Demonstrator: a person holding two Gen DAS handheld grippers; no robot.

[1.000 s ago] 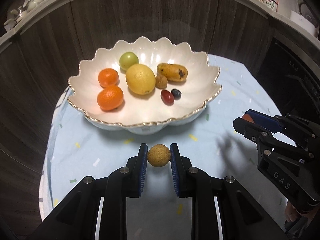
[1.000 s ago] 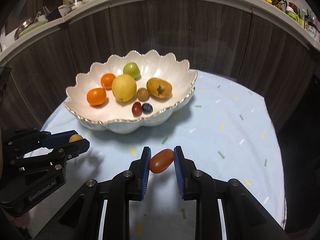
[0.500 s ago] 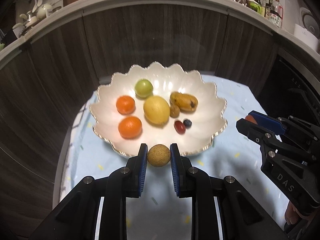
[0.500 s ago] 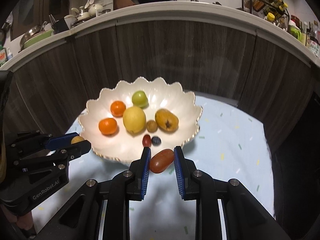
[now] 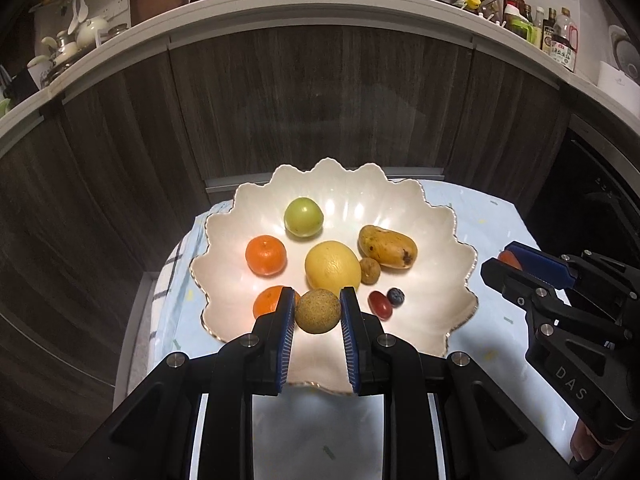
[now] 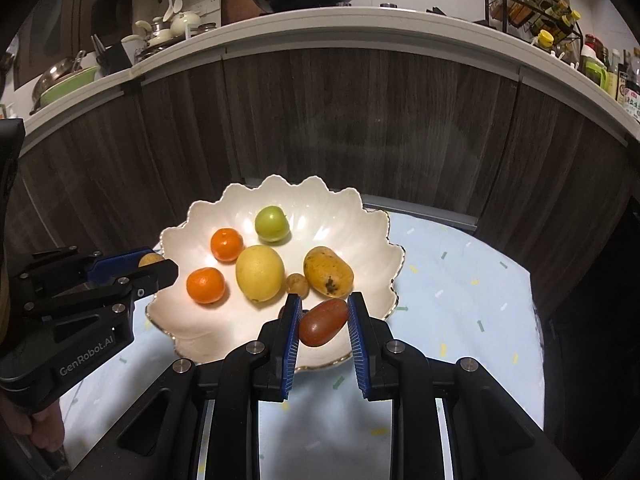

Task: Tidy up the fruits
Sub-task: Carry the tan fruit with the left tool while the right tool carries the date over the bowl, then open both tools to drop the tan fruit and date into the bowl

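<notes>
With the left gripper [image 5: 318,312] clamped on a round tan fruit [image 5: 318,311] and the right gripper [image 6: 323,322] clamped on a reddish oval fruit [image 6: 323,322] over the near rim of the scalloped bowl [image 5: 452,296], a release from here risks that they roll into the lemon [image 5: 333,270] or out over the rim.

Bowl [image 5: 452,264] on the tablecloth [image 5: 488,216] before the cabinets [image 5: 320,112]. My left gripper [image 5: 318,312] holds a round fruit [image 5: 318,311] over its near rim. My right gripper [image 6: 323,322] holds an oblong fruit [image 6: 323,322] likewise.

Two matte black handheld grippers [image 5: 318,316] [image 6: 323,320] with angular cut-out frames and round silver screws. Ribbed blue pads lining the fingers [image 5: 285,336]. White lettering: "GenRobot.AI" on the left, "DAS" on the right.
</notes>
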